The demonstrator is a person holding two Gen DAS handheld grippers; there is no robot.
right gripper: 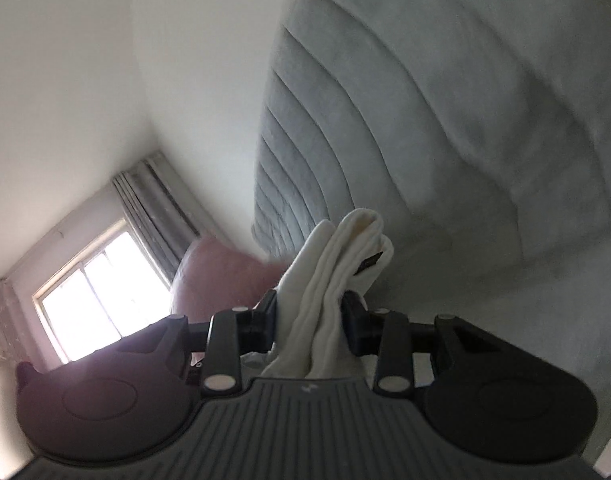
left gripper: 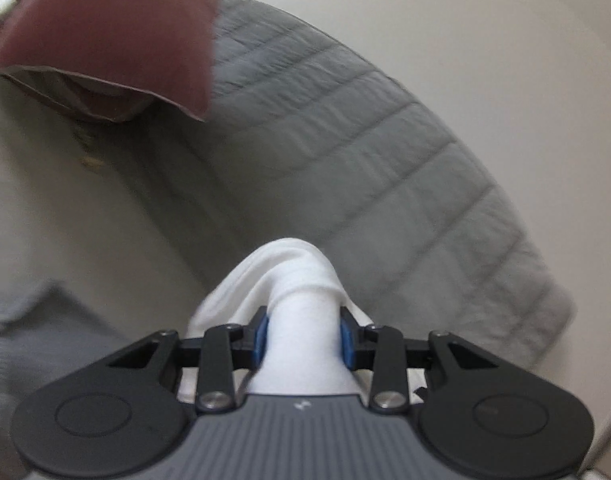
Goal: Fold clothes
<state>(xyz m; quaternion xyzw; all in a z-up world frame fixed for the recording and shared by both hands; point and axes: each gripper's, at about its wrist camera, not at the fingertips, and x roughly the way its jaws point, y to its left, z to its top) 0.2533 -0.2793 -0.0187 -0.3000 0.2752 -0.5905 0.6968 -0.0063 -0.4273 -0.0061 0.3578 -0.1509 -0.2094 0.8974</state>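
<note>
Above the grey quilted bed cover [left gripper: 345,128], the left gripper [left gripper: 303,334] and right gripper [right gripper: 311,316] each pinch tight on the soft white cloth garment [left gripper: 293,280], which might slip out if they pull apart.

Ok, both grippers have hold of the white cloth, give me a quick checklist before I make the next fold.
1. Left gripper shut on the white cloth: ok.
2. Right gripper shut on the white cloth: ok.
3. Cloth bunched thickly between both sets of jaws, not pinched at a flat edge: not ok.
4. Cloth pulled flat between the two grippers: cannot tell.
5. Landing spot on the grey quilt: cannot tell; the picture is blurred.
6. Reddish pillow apart from the cloth: ok.
</note>
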